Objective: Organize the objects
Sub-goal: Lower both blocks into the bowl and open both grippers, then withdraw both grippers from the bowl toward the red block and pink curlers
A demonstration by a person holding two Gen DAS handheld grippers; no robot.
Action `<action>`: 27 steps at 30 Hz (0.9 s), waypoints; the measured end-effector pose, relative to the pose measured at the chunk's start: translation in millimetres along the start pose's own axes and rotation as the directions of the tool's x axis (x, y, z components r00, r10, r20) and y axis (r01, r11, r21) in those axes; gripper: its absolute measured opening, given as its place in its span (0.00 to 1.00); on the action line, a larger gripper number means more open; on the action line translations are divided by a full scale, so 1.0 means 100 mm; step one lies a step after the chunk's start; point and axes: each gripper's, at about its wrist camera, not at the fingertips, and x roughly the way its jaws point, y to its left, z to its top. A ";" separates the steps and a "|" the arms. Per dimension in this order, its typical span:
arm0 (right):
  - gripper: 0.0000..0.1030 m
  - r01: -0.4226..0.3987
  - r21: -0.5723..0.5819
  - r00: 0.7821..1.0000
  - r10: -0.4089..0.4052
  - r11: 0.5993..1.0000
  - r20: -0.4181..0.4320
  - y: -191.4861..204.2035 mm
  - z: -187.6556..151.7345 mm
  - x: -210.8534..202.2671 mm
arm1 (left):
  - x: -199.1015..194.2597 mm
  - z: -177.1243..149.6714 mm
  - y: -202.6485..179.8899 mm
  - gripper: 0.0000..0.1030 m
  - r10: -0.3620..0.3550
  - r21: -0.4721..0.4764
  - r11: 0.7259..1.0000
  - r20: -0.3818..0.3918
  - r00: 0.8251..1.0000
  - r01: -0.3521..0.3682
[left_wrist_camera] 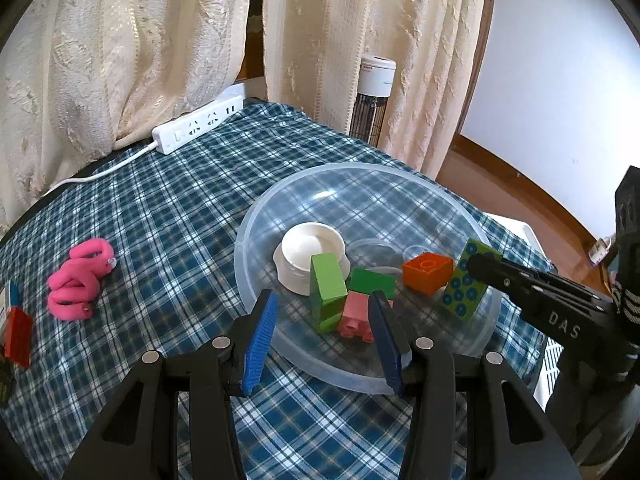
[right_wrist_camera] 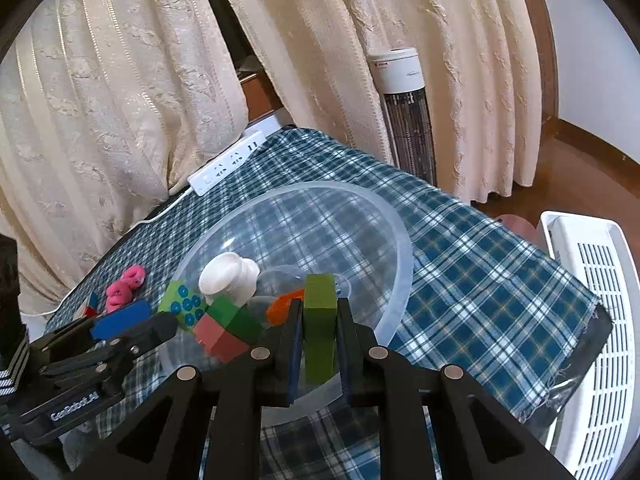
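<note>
Upright, a dotted green block (left_wrist_camera: 468,280)

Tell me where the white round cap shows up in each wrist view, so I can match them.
Left wrist: the white cap sits just left of centre, inside the clear bowl, behind the green blocks.
Right wrist: the cap is left of centre and lower, in the near left part of the bowl.
Shared landmark: the white power strip on the checked cloth by the curtain, beyond the bowl.
</note>
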 end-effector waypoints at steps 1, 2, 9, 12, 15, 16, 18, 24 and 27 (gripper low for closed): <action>0.18 0.007 -0.002 1.000 -0.007 1.000 -0.001 0.00 0.01 0.01 | 0.00 0.00 0.00 0.48 0.000 -0.001 1.000 0.000 1.000 0.000; 0.18 0.013 -0.005 1.000 -0.013 1.000 -0.001 0.00 0.01 0.02 | 0.00 0.00 0.00 0.48 0.000 0.000 1.000 0.000 1.000 0.000; 0.34 0.059 -0.031 0.998 -0.058 0.998 0.030 0.04 0.01 0.00 | -0.03 -0.02 0.04 0.48 0.003 -0.009 1.000 0.002 1.000 -0.003; 0.46 0.076 -0.042 0.996 -0.074 0.996 0.057 0.07 0.02 -0.04 | -0.04 -0.03 0.06 0.48 0.002 -0.012 1.000 0.001 1.000 -0.002; 0.49 0.091 -0.046 0.993 -0.087 0.995 0.083 0.09 0.03 -0.09 | -0.04 -0.03 0.06 0.48 0.002 -0.013 1.000 0.000 1.000 -0.002; 0.49 0.091 -0.045 0.992 -0.087 0.995 0.088 0.09 0.04 -0.10 | -0.04 -0.03 0.07 0.48 0.003 -0.014 1.000 0.000 1.000 -0.003; 0.49 0.086 -0.045 0.992 -0.081 0.995 0.092 0.10 0.04 -0.11 | -0.05 -0.04 0.08 0.48 0.003 -0.018 1.000 -0.002 1.000 -0.003; 0.53 0.068 -0.054 0.993 -0.063 0.996 0.099 0.18 0.03 -0.15 | -0.07 -0.06 0.14 0.55 0.011 -0.040 0.999 0.000 1.000 -0.011; 0.57 0.057 -0.057 0.993 -0.051 0.997 0.103 0.23 0.02 -0.17 | -0.09 -0.07 0.18 0.59 0.015 -0.054 0.998 0.000 1.000 -0.015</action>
